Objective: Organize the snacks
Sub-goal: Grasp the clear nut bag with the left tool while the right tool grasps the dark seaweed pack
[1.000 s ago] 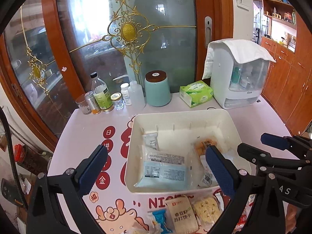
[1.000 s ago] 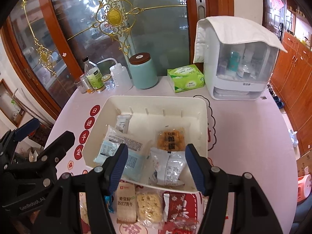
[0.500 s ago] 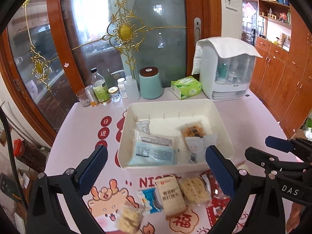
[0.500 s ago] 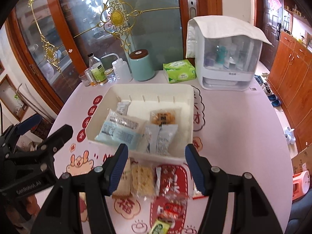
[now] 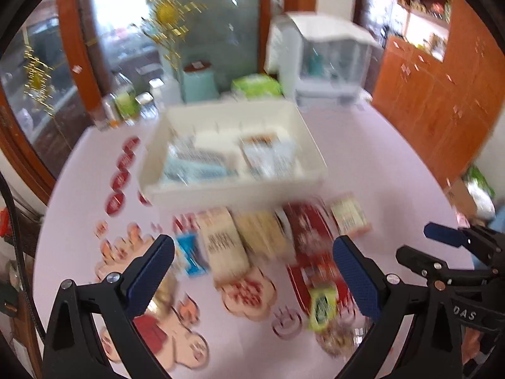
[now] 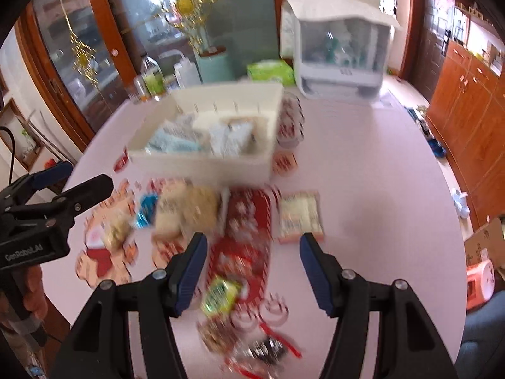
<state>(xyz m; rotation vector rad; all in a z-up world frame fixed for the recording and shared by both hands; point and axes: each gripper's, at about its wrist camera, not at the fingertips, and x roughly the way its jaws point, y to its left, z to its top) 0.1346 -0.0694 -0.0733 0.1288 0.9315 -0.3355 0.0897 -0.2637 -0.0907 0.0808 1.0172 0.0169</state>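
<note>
While both tools gape, snacks (image 6: 243,221) lie just beyond them.

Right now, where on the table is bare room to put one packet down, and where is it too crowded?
Bare tabletop lies right of the bin and the cracker pack, reaching back to the white cabinet. The strip in front of the bin is crowded with loose snacks; bottles line the rear left edge.

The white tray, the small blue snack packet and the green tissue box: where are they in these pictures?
white tray (image 5: 233,192): left wrist view, on its near outer wall.
small blue snack packet (image 6: 145,210): right wrist view, on the wrapper's middle.
green tissue box (image 6: 268,71): right wrist view, on its top face.
</note>
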